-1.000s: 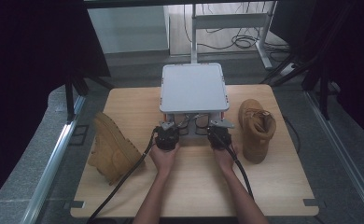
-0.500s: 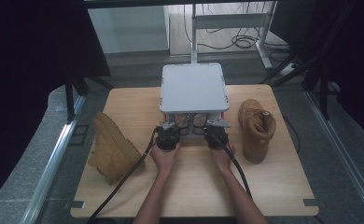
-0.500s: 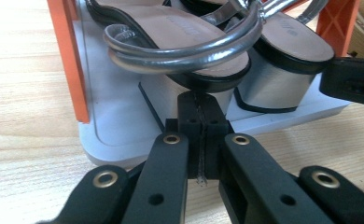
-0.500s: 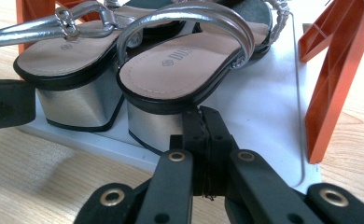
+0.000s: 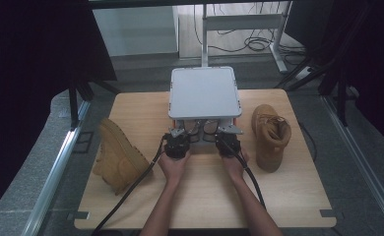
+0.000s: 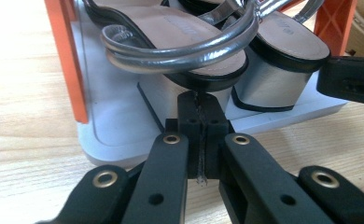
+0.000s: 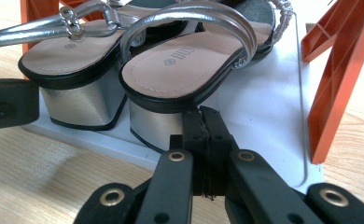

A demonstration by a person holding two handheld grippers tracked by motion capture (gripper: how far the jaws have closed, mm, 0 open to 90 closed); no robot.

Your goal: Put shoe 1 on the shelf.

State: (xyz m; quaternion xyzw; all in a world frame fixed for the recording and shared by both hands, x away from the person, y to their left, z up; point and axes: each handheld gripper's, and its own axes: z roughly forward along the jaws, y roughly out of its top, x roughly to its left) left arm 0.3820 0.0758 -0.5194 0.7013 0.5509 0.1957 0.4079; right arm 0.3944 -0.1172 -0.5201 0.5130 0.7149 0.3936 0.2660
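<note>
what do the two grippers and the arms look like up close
Both the left gripper and the right gripper are matt black, with flat linkage bars pinned by brass-coloured rivets and narrow block jaws. In the high view each has a small grey plate on top and a thick black cable trailing back. The forearms are bare, no sleeves.
</note>
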